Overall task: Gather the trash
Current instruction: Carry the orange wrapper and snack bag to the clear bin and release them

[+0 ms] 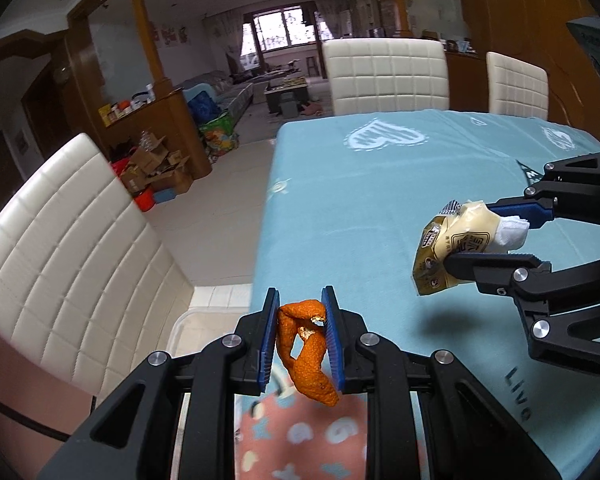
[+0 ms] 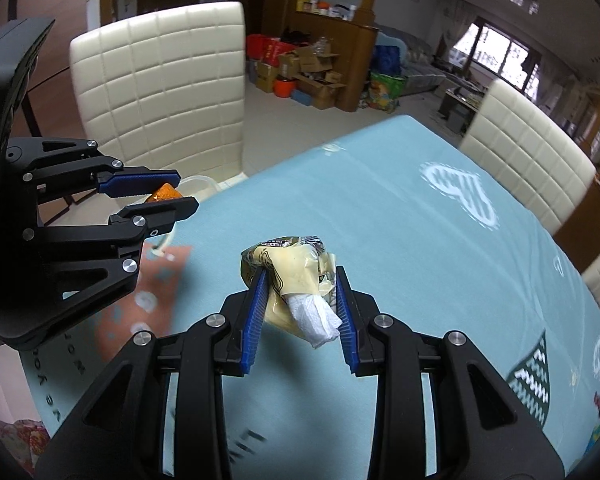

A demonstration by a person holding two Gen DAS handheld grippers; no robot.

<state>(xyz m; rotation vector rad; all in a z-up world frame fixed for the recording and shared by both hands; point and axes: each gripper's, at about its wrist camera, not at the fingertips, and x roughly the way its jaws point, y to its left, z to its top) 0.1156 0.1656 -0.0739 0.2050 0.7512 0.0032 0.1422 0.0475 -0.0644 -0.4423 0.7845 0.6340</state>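
My left gripper [image 1: 300, 300] is shut on a curled orange peel [image 1: 306, 354] and holds it above the table's left edge. In the right wrist view the left gripper [image 2: 186, 192] shows at the left with a bit of the peel [image 2: 165, 192] between its fingers. My right gripper [image 2: 300, 276] is shut on a crumpled yellow snack wrapper [image 2: 290, 270] with a wad of white tissue [image 2: 318, 318] and holds them above the table. In the left wrist view the right gripper [image 1: 472, 232] holds the wrapper [image 1: 448, 248] and tissue [image 1: 510, 234] at the right.
The table has a light blue cloth [image 1: 380, 200] with white hearts. White padded chairs stand at its left [image 1: 60, 248] and far side [image 1: 386, 76]. A clear bin rim [image 1: 188, 320] sits below the table's left edge. Cardboard boxes [image 1: 152, 168] lie on the floor.
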